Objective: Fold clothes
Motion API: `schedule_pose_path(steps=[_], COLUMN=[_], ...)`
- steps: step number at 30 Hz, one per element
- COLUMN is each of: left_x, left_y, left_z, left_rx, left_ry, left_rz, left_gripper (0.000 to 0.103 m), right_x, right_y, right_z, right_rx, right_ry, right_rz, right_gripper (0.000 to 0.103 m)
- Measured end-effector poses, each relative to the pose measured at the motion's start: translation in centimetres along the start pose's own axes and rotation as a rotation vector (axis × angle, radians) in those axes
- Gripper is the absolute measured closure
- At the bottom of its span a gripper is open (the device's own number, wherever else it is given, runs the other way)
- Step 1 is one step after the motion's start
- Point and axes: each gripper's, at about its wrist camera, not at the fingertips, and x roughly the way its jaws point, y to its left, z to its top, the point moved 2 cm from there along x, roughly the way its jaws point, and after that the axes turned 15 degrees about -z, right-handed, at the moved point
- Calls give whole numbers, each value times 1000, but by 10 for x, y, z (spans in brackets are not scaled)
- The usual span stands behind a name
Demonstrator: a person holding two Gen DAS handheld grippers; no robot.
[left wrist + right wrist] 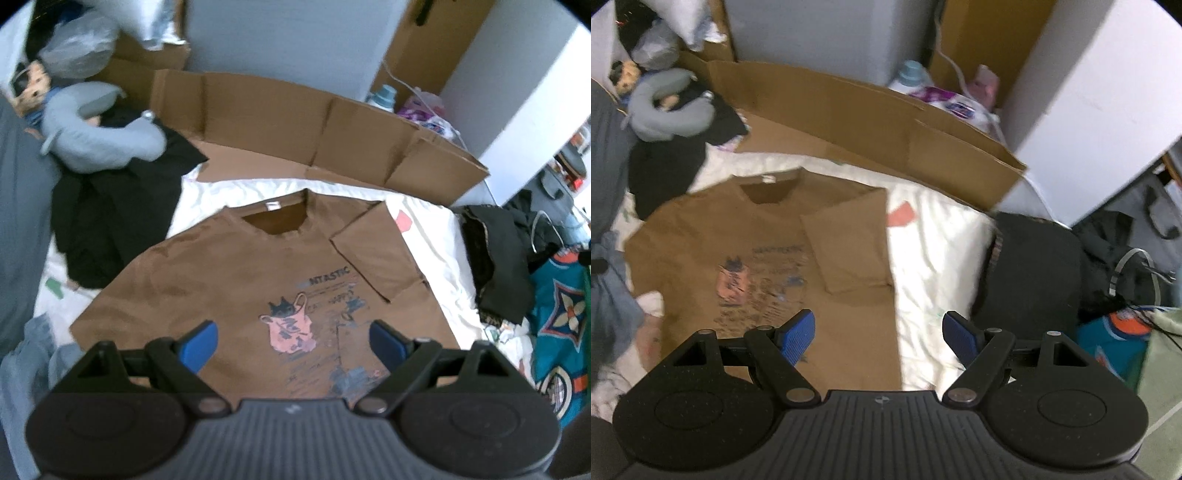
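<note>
Through the left wrist camera I see my left gripper (291, 343) spread wide with nothing between its blue pads (199, 345) — it hangs over the lower front of the brown T-shirt (207, 280). The shirt lies face up on the white sheet (436, 236), collar toward the far side, with its pink-and-grey print (291, 328) just ahead of the pads. The sleeve (373, 243) on the picture's right is folded in over the chest. Behind the collar a flattened cardboard box (295, 125) leans along the far edge of the bed; its panels stand open and I can't see anything inside it. Left of the shirt a heap of black clothes (107, 218) sits under a grey neck pillow (99, 136). To the right lies another dark pile of clothes (495, 258).

Through the right wrist camera my right gripper (879, 336) is also wide and empty, poised over the shirt's right-hand edge where brown cloth meets white sheet. The folded sleeve lies flat ahead and to the left, the print further left. The cardboard box runs across the back, and beyond it I make out a detergent bottle (912, 75) and a purple-and-white pack (945, 99) — whether they sit in anything I cannot tell. A dark garment (1030, 266) lies on the right, just beside the sheet.
</note>
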Motion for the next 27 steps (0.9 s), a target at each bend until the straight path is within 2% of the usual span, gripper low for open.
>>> schedule_pose_path(steps=[5, 11, 18, 27], left_x=[-22, -46, -86, -149], left_y=[4, 4, 0, -18], left_z=[-3, -17, -32, -36], left_rx=[-55, -132, -208, -241], left_ry=[-33, -53, -54, -108], left_rz=[44, 71, 63, 116], left_gripper=[12, 12, 12, 11], right_x=[7, 26, 35, 33], right_y=[24, 46, 40, 31], right_z=[3, -14, -35, -46], right_rx=[3, -37, -4, 50], right_ry=[-16, 9, 5, 0], right_rz=[97, 152, 187, 260], right_gripper=[21, 21, 21, 20])
